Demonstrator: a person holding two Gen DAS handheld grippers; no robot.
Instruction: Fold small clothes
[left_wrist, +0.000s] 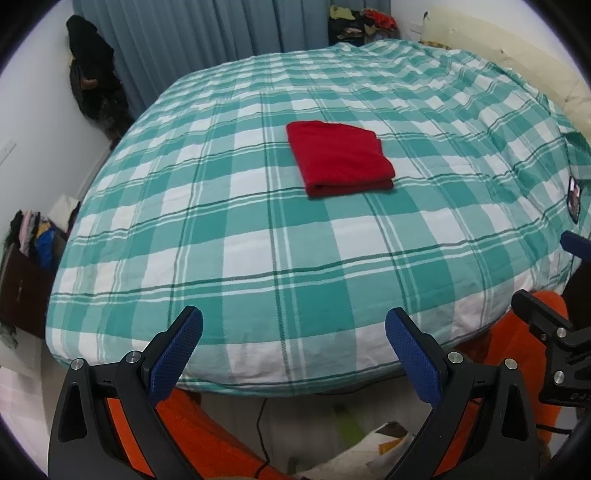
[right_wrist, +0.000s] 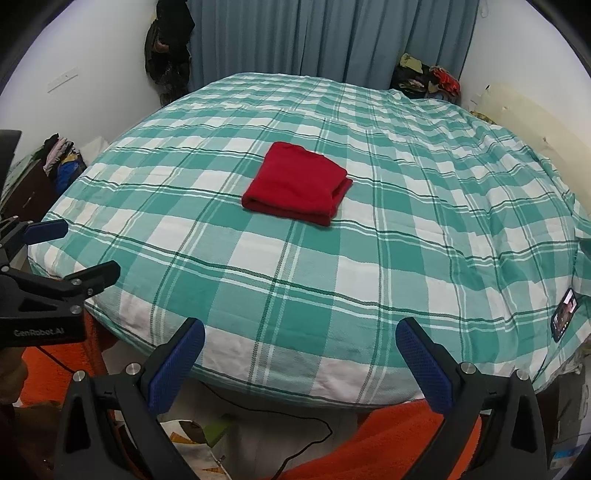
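A red garment (left_wrist: 339, 158) (right_wrist: 297, 182) lies folded into a flat rectangle near the middle of the bed, on a green and white checked cover (left_wrist: 258, 236) (right_wrist: 332, 258). My left gripper (left_wrist: 293, 325) hangs open off the bed's near edge, well short of the garment, with nothing between its blue pads. My right gripper (right_wrist: 300, 334) is also open and empty at the near edge. In the right wrist view the left gripper (right_wrist: 74, 251) shows at the far left edge; in the left wrist view the right gripper (left_wrist: 546, 273) shows at the far right.
A phone (right_wrist: 564, 319) (left_wrist: 573, 197) lies on the cover at the right side. Piles of clothes sit in the far right corner (left_wrist: 364, 22) (right_wrist: 428, 79) and on a dark cabinet at the left (left_wrist: 33, 236). Orange fabric (left_wrist: 207, 435) and a black cable (right_wrist: 295, 435) lie below the bed edge.
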